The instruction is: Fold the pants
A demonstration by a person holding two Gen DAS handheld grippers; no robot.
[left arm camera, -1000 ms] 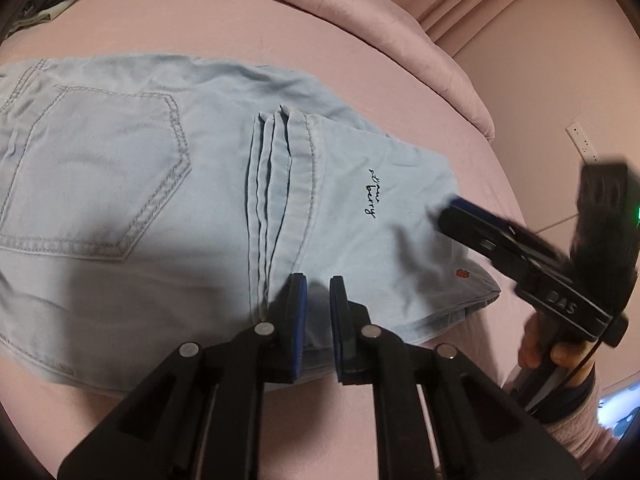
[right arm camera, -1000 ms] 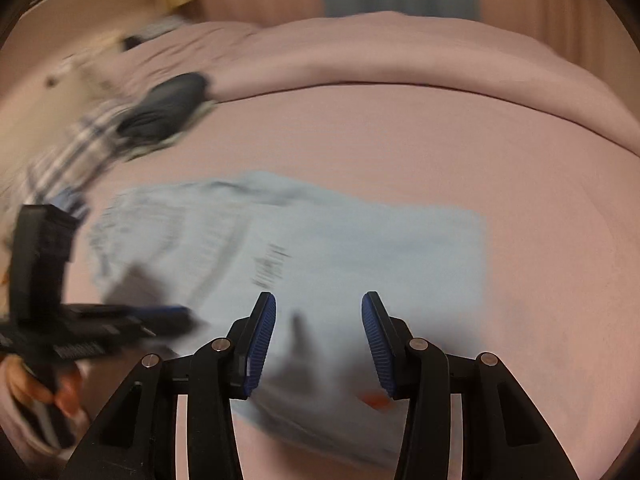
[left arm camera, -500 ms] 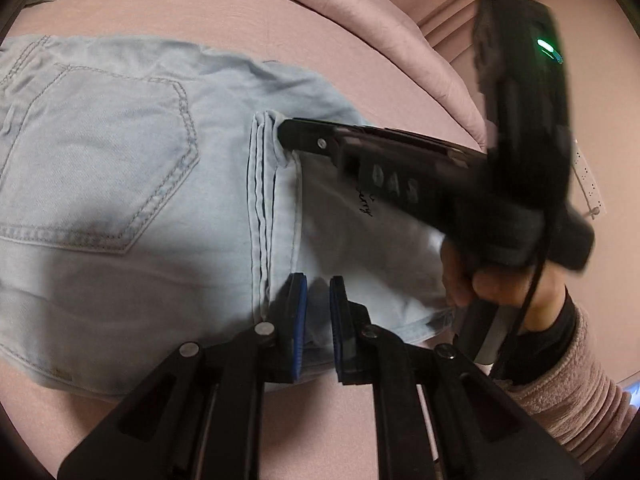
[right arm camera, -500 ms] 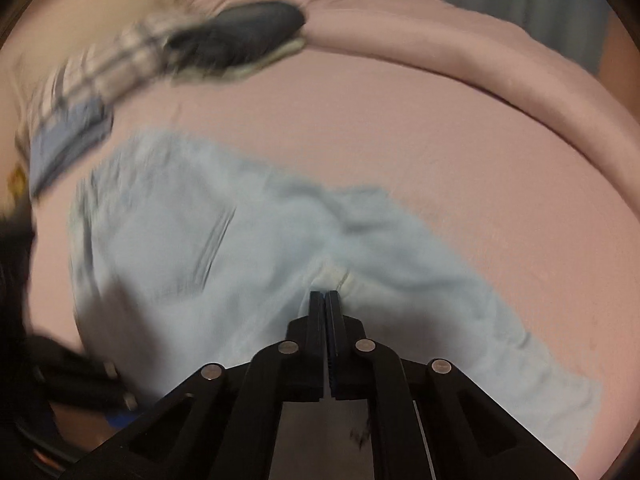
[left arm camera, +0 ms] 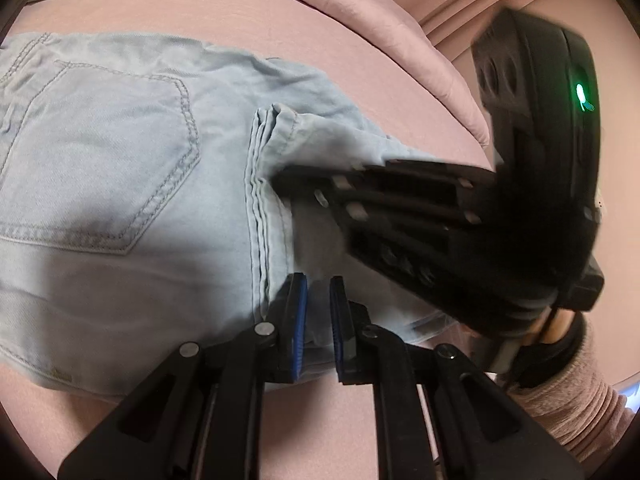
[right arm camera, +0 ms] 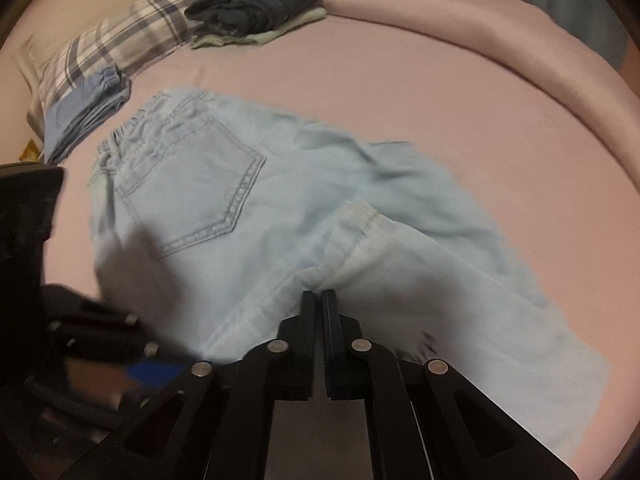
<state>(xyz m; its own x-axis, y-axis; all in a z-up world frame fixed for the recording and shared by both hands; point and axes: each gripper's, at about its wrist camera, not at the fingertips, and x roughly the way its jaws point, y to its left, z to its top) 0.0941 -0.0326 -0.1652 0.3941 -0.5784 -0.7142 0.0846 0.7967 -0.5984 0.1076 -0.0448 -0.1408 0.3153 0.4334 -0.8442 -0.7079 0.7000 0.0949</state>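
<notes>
The light blue pants (right arm camera: 248, 216) are lying on the pink bed (right arm camera: 400, 80), back pocket facing up, with the legs already folded over toward that pocket. Your left gripper (left arm camera: 318, 312) is pinching the near edge of the pants beside the stacked hems. Your right gripper (right arm camera: 318, 300), spread wide a second ago, has just closed, and it is now clamping the hem fold just past the pocket. Both ends are now held, so you are probably preparing the next fold.
</notes>
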